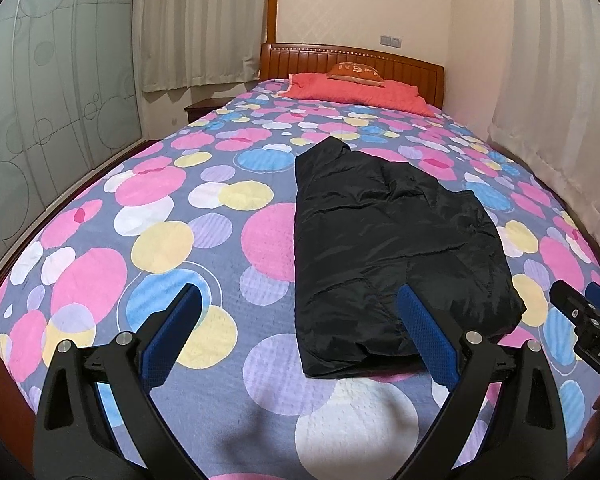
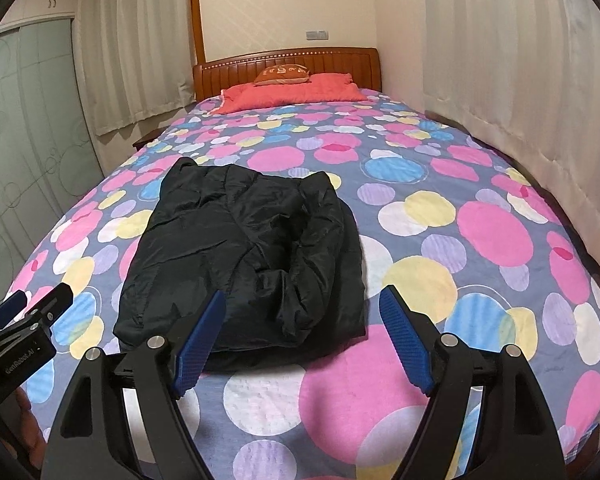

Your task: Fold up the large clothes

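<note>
A black padded jacket (image 1: 388, 248) lies folded into a long bundle on the bed, its near end close to both grippers. It also shows in the right wrist view (image 2: 244, 252). My left gripper (image 1: 298, 300) is open and empty, held above the bed's foot, with the jacket's near end between and beyond its blue pads. My right gripper (image 2: 302, 304) is open and empty, just in front of the jacket's near right corner. Each gripper shows at the edge of the other's view: the right one (image 1: 588, 320), the left one (image 2: 24, 320).
The bed has a quilt with coloured circles (image 1: 172, 216). A red pillow (image 1: 360, 90) and a small orange cushion (image 1: 356, 72) lie by the wooden headboard (image 1: 404, 60). Curtains (image 1: 560, 80) hang along the right side, a glass wardrobe (image 1: 52, 112) stands left.
</note>
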Demonstrator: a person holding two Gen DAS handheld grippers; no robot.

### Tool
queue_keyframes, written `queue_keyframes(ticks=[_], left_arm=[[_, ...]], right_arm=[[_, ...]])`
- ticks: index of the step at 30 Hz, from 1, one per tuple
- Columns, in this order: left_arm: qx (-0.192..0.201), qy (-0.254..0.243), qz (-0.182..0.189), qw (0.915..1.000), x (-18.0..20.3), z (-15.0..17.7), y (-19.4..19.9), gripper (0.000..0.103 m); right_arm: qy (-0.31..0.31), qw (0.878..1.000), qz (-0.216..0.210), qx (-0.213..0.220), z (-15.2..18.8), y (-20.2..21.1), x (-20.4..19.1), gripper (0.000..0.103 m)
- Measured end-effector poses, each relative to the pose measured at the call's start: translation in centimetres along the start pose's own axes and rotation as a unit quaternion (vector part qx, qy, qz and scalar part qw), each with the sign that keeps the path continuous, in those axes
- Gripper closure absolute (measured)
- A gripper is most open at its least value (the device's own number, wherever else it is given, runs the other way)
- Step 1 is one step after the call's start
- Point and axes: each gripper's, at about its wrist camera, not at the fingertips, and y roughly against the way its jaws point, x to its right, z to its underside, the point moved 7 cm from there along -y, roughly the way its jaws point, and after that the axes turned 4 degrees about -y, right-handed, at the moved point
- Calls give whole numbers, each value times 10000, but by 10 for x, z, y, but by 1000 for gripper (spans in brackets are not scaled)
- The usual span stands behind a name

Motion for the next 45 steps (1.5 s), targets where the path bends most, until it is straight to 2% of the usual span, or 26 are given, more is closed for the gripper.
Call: queue_keyframes(ticks=[45], left_arm=[[-70,14,20,10000,5,11,2,5]], right_arm=[[56,10000,-26,6,3,0,-16,25]])
